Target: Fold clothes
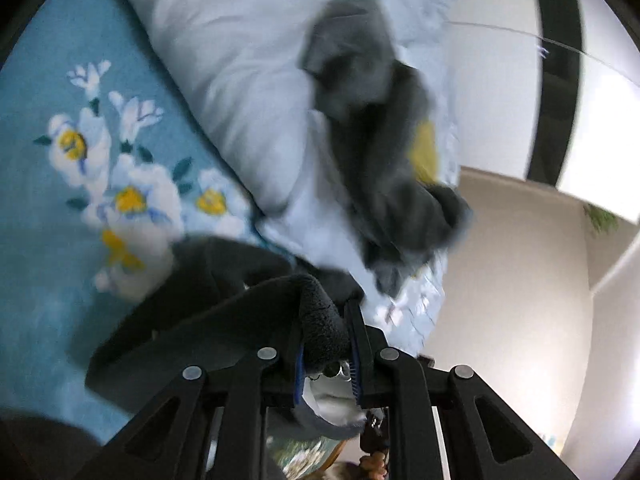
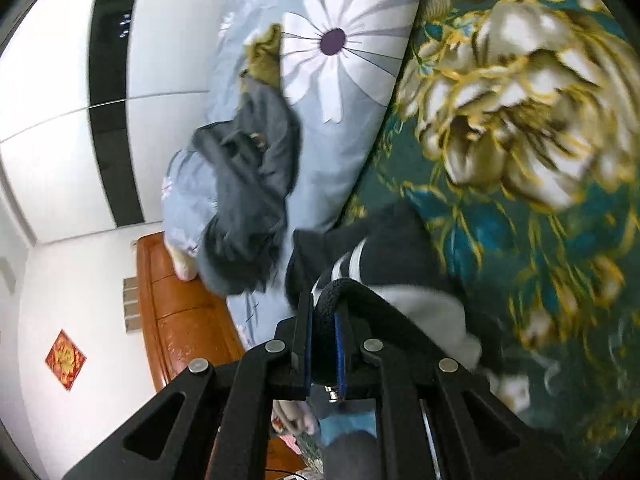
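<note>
A black fleecy garment (image 1: 208, 312) with white stripes (image 2: 352, 264) and a white panel lies over the flowered bedspread. My left gripper (image 1: 326, 320) is shut on a thick fold of it; the fabric bulges up between the blue pads. In the right wrist view my right gripper (image 2: 324, 312) is shut on another fold of the same black garment (image 2: 400, 248). Both views are tilted and blurred. A crumpled grey garment (image 1: 372, 168) lies on the pale blue pillow beyond, also visible as the grey garment (image 2: 248, 196) in the right wrist view.
A pale blue pillow (image 1: 224, 60) with a large daisy print (image 2: 336, 40) lies across the bed. The teal flowered bedspread (image 2: 520, 120) covers the bed. A brown wooden headboard (image 2: 176, 312) and white walls stand beyond. A yellow-green cloth (image 1: 424, 152) peeks from under the grey garment.
</note>
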Demonstrator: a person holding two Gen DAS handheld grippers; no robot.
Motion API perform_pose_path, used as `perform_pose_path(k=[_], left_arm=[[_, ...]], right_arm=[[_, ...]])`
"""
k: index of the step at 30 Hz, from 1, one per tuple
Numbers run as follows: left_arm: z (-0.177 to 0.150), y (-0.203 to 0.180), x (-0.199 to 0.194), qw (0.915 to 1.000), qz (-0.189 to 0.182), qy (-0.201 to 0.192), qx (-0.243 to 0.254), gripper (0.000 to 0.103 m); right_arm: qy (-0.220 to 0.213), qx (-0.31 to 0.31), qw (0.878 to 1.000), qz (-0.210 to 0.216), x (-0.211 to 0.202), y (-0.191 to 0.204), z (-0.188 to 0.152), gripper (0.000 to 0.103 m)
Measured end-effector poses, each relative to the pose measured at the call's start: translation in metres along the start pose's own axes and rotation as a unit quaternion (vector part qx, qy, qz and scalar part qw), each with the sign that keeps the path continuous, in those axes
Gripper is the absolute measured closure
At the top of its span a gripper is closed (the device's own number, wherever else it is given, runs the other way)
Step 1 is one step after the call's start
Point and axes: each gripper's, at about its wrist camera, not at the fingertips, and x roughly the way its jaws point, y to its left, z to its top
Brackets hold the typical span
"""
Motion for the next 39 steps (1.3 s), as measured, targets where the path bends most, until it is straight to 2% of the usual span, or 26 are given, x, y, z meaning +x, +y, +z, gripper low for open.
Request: perform_pose_path(k=[3,5,7,10,12,13,15,17,19,21,22,24,27,30,32,33,34,35,37,39], left_arm=[[0.015,0.012,0.018,0.9999,0.004,0.002,-0.013,0.082],[0.017,0.012,0.021,0.9999,-0.008,0.007,-0.002,0.073],[0.017,0.008,0.017,0.9996,-0.024,0.008,0.013,0.057],[0.013,-0.005,0.002,0.9974,-0.047,-0.008,0.055,0.045],[0.009,-0.014,-0.005,0.994,-0.015,-0.025,0.105,0.044],[0.006,-0.018,-0.007,0.9896,0.015,-0.033,0.139,0.044],[-0.003,-0.025,-0.004,0.9717,0.09,-0.046,0.214,0.044],[-0.009,-0.026,0.006,0.9534,0.142,-0.039,0.263,0.044],[-0.012,-0.023,0.023,0.9387,0.178,-0.023,0.295,0.044],[-0.01,-0.016,0.037,0.9323,0.189,-0.01,0.308,0.044],[-0.008,-0.013,0.043,0.9327,0.189,-0.004,0.307,0.044],[-0.002,-0.005,0.057,0.9389,0.18,0.009,0.293,0.044],[0.001,-0.002,0.064,0.9474,0.152,0.004,0.282,0.044],[-0.004,-0.007,0.063,0.9482,0.134,0.0,0.288,0.047],[-0.008,-0.01,0.06,0.9468,0.124,-0.001,0.297,0.064],[-0.009,-0.011,0.059,0.9456,0.124,-0.001,0.301,0.078],[-0.012,-0.011,0.057,0.9438,0.124,-0.003,0.306,0.087],[-0.015,-0.012,0.054,0.9414,0.124,-0.007,0.314,0.089],[-0.023,-0.015,0.048,0.9368,0.12,-0.016,0.328,0.095],[-0.031,-0.026,0.032,0.9358,0.097,-0.041,0.336,0.095]], right_arm=[[0.008,0.007,1.0,-0.02,0.02,-0.005,0.016,0.094],[0.013,0.006,1.0,-0.027,0.027,-0.008,0.022,0.094],[0.018,0.002,0.999,-0.031,0.028,-0.009,0.024,0.09],[0.022,-0.015,0.999,-0.029,0.023,-0.005,0.023,0.086],[0.015,-0.035,0.999,-0.026,0.018,0.001,0.02,0.081],[0.009,-0.044,0.999,-0.024,0.014,0.004,0.019,0.08],[-0.013,-0.059,0.998,-0.015,0.001,0.005,0.016,0.069],[-0.038,-0.067,0.997,-0.007,-0.013,0.001,0.015,0.066],[-0.053,-0.076,0.995,-0.027,-0.02,-0.005,0.015,0.066],[-0.048,-0.085,0.993,-0.07,-0.017,-0.016,0.015,0.065],[-0.041,-0.089,0.991,-0.086,-0.013,-0.02,0.015,0.065],[-0.023,-0.099,0.99,-0.094,0.001,-0.024,0.015,0.064],[-0.011,-0.109,0.99,-0.086,0.021,-0.022,0.02,0.055],[-0.012,-0.11,0.992,-0.067,0.036,-0.015,0.027,0.054],[-0.01,-0.12,0.991,-0.052,0.044,-0.006,0.028,0.055],[-0.01,-0.13,0.99,-0.055,0.047,0.0,0.025,0.061],[-0.009,-0.141,0.988,-0.06,0.049,0.005,0.022,0.069],[-0.006,-0.153,0.986,-0.067,0.051,0.011,0.019,0.089],[0.005,-0.173,0.981,-0.083,0.052,0.017,0.01,0.093],[0.002,-0.177,0.982,-0.069,0.044,0.02,0.003,0.094]])
